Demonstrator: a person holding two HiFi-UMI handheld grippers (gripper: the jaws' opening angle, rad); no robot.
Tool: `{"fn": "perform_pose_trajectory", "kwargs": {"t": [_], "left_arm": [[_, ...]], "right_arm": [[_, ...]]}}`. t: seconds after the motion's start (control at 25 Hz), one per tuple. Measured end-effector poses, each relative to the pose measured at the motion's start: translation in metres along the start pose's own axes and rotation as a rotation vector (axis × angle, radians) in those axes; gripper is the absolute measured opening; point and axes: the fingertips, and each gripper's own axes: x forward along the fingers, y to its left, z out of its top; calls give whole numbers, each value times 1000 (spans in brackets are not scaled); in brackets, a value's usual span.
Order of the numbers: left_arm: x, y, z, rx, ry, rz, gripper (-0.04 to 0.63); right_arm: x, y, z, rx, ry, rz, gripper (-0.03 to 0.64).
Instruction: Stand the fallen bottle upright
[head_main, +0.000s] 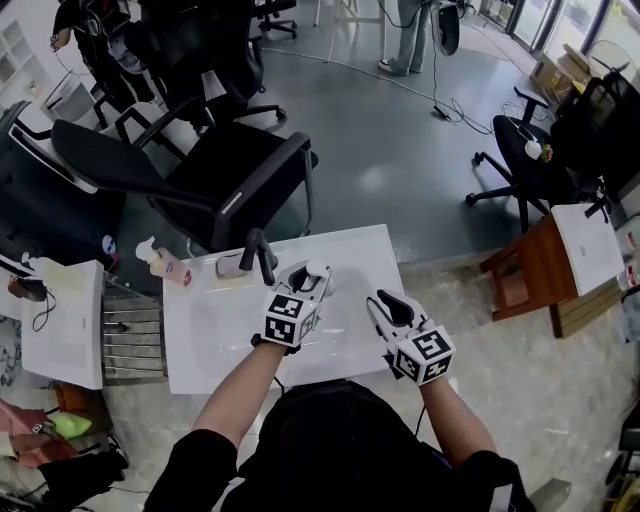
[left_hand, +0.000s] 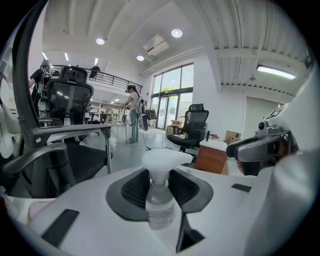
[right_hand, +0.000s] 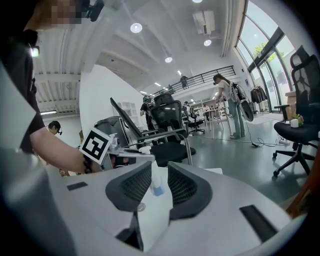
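My left gripper (head_main: 306, 281) is shut on the neck of a clear water bottle (head_main: 316, 268) with a white cap, over the middle of the white table (head_main: 350, 245). In the left gripper view the pads (left_hand: 187, 187) press on the neck just under the cap, and the bottle (left_hand: 160, 207) stands cap-up between them. The right gripper view shows the same bottle (right_hand: 157, 189), roughly upright with a blue band at its base, hanging from the left gripper (right_hand: 131, 155). My right gripper (head_main: 386, 304) is to its right, apart from it, open with nothing held (right_hand: 159, 175).
A pink bottle (head_main: 231, 265) lies at the table's far edge, and a pink spray bottle (head_main: 165, 265) stands just left of it. A black office chair (head_main: 230, 170) is behind the table. A white side table (head_main: 60, 320) stands left and a wooden one (head_main: 535, 270) right.
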Motion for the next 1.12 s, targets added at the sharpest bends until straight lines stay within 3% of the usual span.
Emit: {"fn": "perform_pose_trajectory", "kwargs": {"t": [0.2, 0.68, 1.12], "left_arm": [[28, 10, 14, -4, -5, 29, 121], [88, 25, 29, 53, 6, 6, 121], [110, 12, 26, 113, 9, -58, 123]], "right_arm": [[-1, -12, 6, -3, -13, -26, 115], [-9, -47, -4, 63, 4, -127, 115], [-26, -68, -13, 121, 9, -221, 115]]}}
